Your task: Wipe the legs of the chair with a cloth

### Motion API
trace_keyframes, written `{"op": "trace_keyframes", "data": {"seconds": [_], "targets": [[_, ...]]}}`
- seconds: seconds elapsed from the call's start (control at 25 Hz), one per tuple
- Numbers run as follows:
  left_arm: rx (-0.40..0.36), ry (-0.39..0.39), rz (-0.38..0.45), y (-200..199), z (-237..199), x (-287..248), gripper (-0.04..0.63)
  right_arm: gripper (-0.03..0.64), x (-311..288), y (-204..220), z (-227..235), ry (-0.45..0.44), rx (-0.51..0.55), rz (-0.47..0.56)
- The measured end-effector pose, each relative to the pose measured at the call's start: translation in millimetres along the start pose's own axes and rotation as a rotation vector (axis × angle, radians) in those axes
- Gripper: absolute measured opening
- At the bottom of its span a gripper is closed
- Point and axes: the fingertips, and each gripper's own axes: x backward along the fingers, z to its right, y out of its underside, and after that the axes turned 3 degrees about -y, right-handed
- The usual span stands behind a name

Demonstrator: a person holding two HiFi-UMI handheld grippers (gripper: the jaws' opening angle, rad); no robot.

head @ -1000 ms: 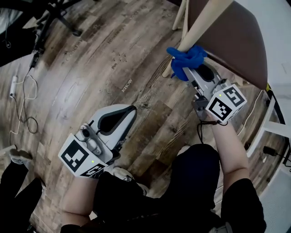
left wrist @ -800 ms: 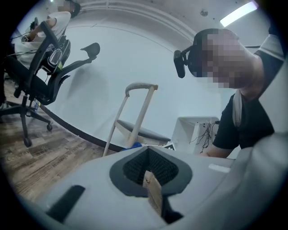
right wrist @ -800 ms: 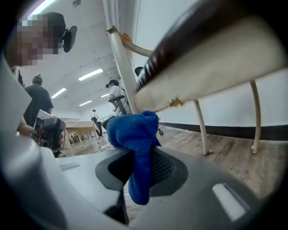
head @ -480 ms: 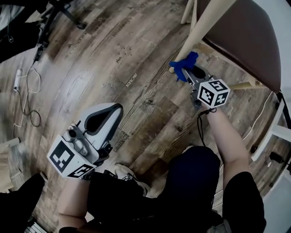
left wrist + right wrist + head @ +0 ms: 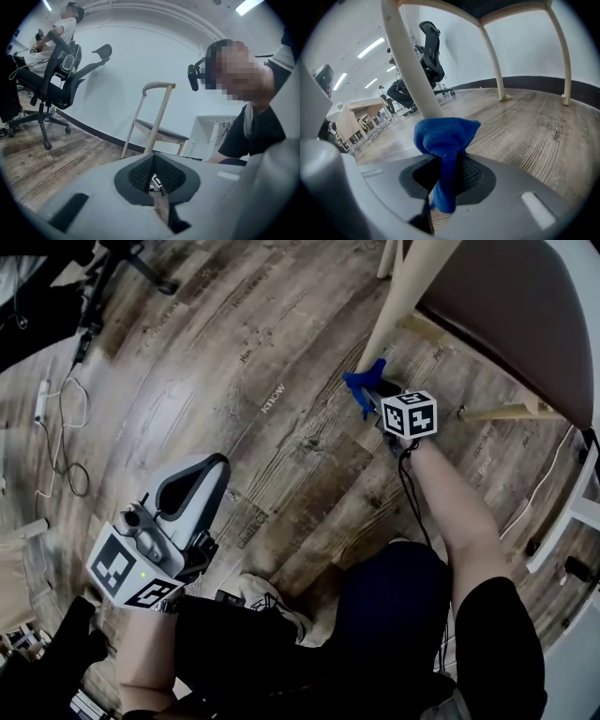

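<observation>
A pale wooden chair with a brown seat [image 5: 525, 315] stands at the upper right of the head view. Its front leg [image 5: 394, 310] slants down to the floor. My right gripper [image 5: 370, 395] is shut on a blue cloth [image 5: 364, 385], which presses against the bottom end of that leg. In the right gripper view the blue cloth [image 5: 445, 140] bunches against the leg [image 5: 410, 61] just above my jaws. My left gripper [image 5: 202, 474] hangs low at the left over the floor, shut and holding nothing, far from the chair.
Wood-plank floor [image 5: 234, 381] all around. Cables [image 5: 56, 418] and an office chair base [image 5: 122, 268] lie at the upper left. The other chair legs [image 5: 497, 61] stand behind. A second wooden chair [image 5: 157, 122] and a white wall show in the left gripper view.
My right gripper has slid the blue cloth down the chair leg toward the floor. The left gripper has drifted left and lower in view.
</observation>
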Motion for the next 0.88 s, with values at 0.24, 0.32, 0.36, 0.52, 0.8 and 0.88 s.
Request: {"op": "trace_keyframes", "data": {"seconds": [0.24,0.32,0.36,0.52,0.8,0.88], "targets": [[-0.015,-0.009,-0.027,7,1,2,0.005,0.087,-23,26,10,0.054,0.019,-0.105],[-0.016,-0.013,-0.025,6,1,4,0.005,0.087,-23,25,9,0.046,0.016,-0.098],[-0.014,-0.014,-0.021,5,1,5,0.005,0.087,-23,24,10,0.044,0.013,-0.096],[-0.007,0.003,0.003,0,8,3,0.005,0.087,-12,16,7,0.050,-0.009,-0.063],[-0.032,0.061,0.016,-2,20,-11,0.005,0.087,38,-45,-31,-0.009,0.006,0.117],[-0.035,0.084,0.024,-3,22,-19,0.005,0.087,55,-67,-43,-0.021,0.021,0.167]]}}
